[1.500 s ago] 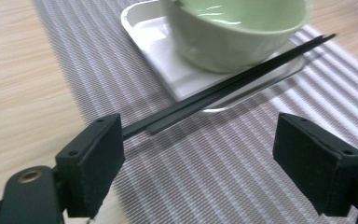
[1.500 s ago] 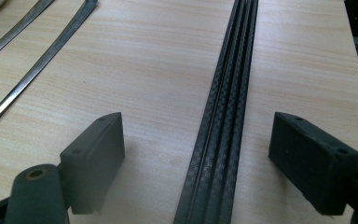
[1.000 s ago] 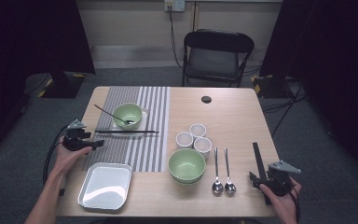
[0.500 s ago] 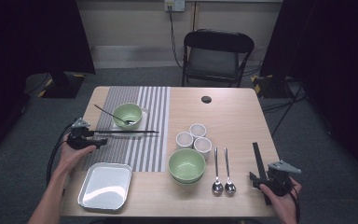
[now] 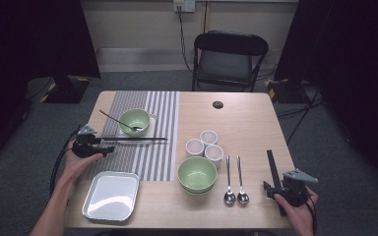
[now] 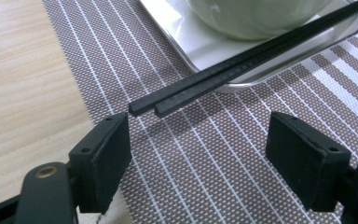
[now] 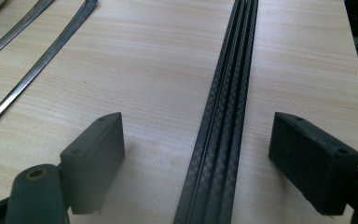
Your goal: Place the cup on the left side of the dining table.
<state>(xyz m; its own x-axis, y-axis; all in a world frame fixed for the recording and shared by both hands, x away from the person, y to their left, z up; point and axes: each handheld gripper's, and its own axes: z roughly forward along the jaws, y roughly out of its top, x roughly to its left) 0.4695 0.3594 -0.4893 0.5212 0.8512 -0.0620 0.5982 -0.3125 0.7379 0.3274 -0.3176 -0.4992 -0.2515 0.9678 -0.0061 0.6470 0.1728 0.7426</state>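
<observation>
Lying flat on the bare wood between the wide-open right gripper [image 7: 196, 158], gripping nothing, a black textured chopstick pair [image 7: 223, 116]. Farther off, left gripper [image 6: 198, 149] gaping, nothing clamped, a second black pair [image 6: 242, 63] resting across the small tray's rim [image 6: 214, 79].

Your left forearm comes in from the bottom left, angled up toward the left edge of the worktop. Your left hand [image 5: 78, 160] wraps the left gripper [image 5: 107, 146], which points level to the right; its jaws have just been closing slightly, yet they stand wide apart with nothing pressed between the pads. Your right hand [image 5: 295, 206] sits low at the bottom right, holding the right gripper [image 5: 267, 188] pointed away from you. Its jaws gape wide too, pads clear of contact, cable trailing at the wrist.
</observation>
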